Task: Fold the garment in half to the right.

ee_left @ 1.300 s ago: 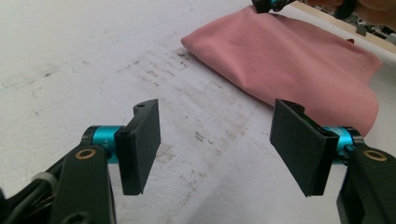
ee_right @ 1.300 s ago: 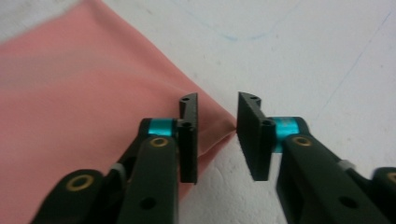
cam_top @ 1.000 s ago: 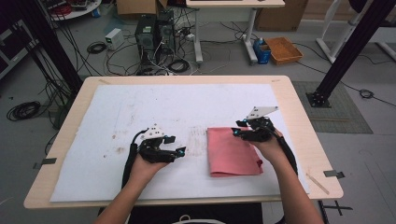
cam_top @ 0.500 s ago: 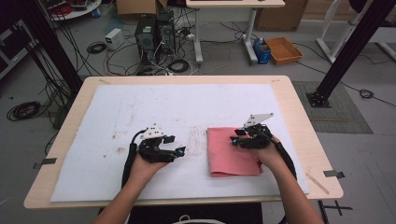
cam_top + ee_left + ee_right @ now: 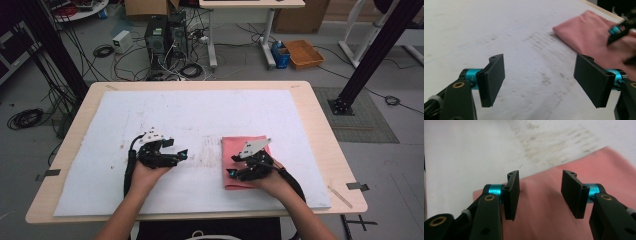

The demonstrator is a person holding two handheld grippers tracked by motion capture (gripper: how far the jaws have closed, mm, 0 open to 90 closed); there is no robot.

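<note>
**Two open tools, pink cloth under the right one**

Seen from the high view: wooden surface [image 5: 320, 125] covered by a white sheet [image 5: 200, 120], smudged grey near the middle. Folded pink cloth [image 5: 235, 150] lying flat on the sheet, right of centre in the lower half of the frame. Right tool [image 5: 233, 172] held over the cloth's lower left part, tips pointing toward the left of the frame, grey three-cornered plate on top. Left tool [image 5: 183, 154] held low over bare sheet, left of centre, tips pointing right toward the cloth, well short of its edge. Both forearms entering from the bottom edge.

From the left gripper view: left tool [image 5: 540, 81] with jaws spread wide, nothing between them but smudged sheet; pink cloth [image 5: 586, 37] at upper right, the other tool's blurred tip over it at the right edge.

From the right gripper view: right tool [image 5: 540, 195] with jaws apart, gripping nothing; pink cloth [image 5: 544, 220] across the lower frame beneath both pads, white sheet [image 5: 461, 152] beyond. Contact with the cloth impossible to judge.

On the floor beyond the surface, at the top of the high view: tangled cables, computer towers [image 5: 165, 32], an orange tray [image 5: 304, 53].
</note>
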